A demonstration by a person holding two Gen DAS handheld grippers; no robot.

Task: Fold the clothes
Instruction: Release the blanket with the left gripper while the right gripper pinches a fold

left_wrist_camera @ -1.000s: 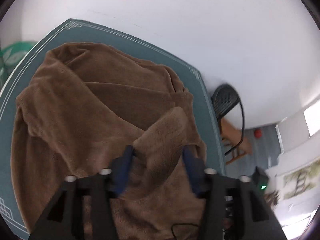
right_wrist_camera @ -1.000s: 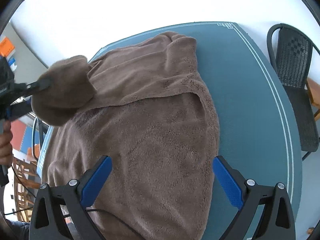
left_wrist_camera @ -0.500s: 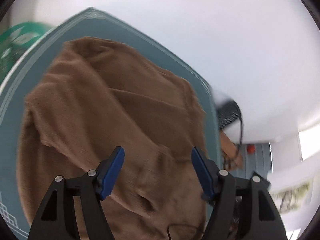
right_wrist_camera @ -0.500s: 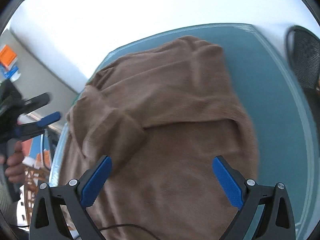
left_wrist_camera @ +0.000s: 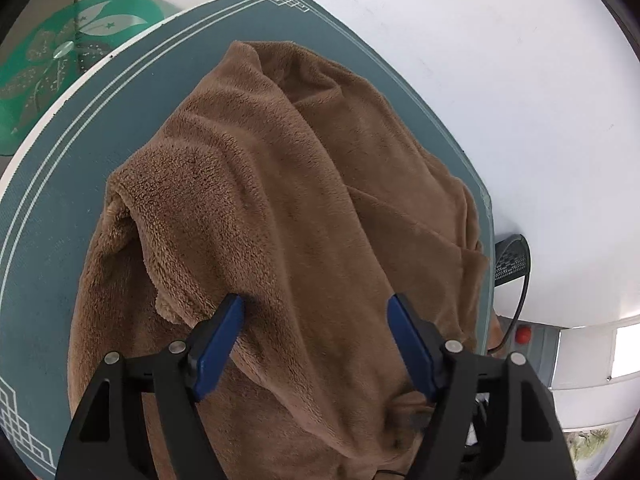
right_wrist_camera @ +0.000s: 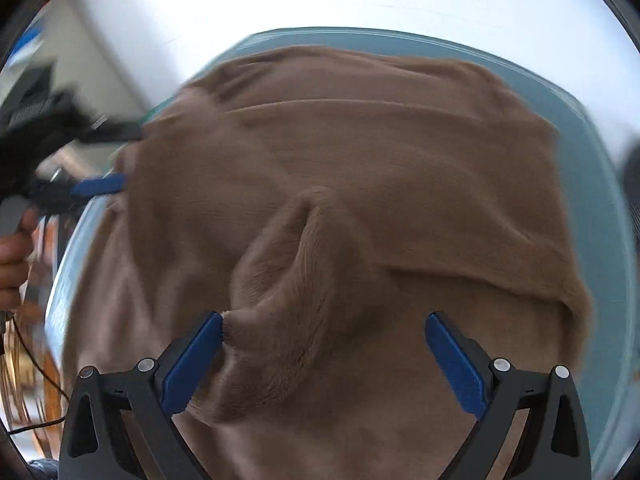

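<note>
— Both grippers were seen spread wide: the left gripper [left_wrist_camera: 316, 332] was held low in its frame over the brown fleece garment [left_wrist_camera: 288, 208], nothing being pinched, and the right gripper [right_wrist_camera: 324, 344] was likewise parted, with a raised ridge of cloth [right_wrist_camera: 296, 272] lying between its blue fingers [right_wrist_camera: 192, 364] but not clamped

— Which step was judged to be in hand?

— A fold in progress was suggested: one flap [left_wrist_camera: 200, 208] was laid over the middle of the garment, at centre left of the left view. For the next move, a fresh edge or corner would have to be gripped, and the thick pile taken firmly so that it would not slip

— And the garment itself?

— It was spread across the teal mat [left_wrist_camera: 48, 208], filling the middle of both frames, plush, creased and bulky. The right view was blurred, so finer detail could not be told
</note>
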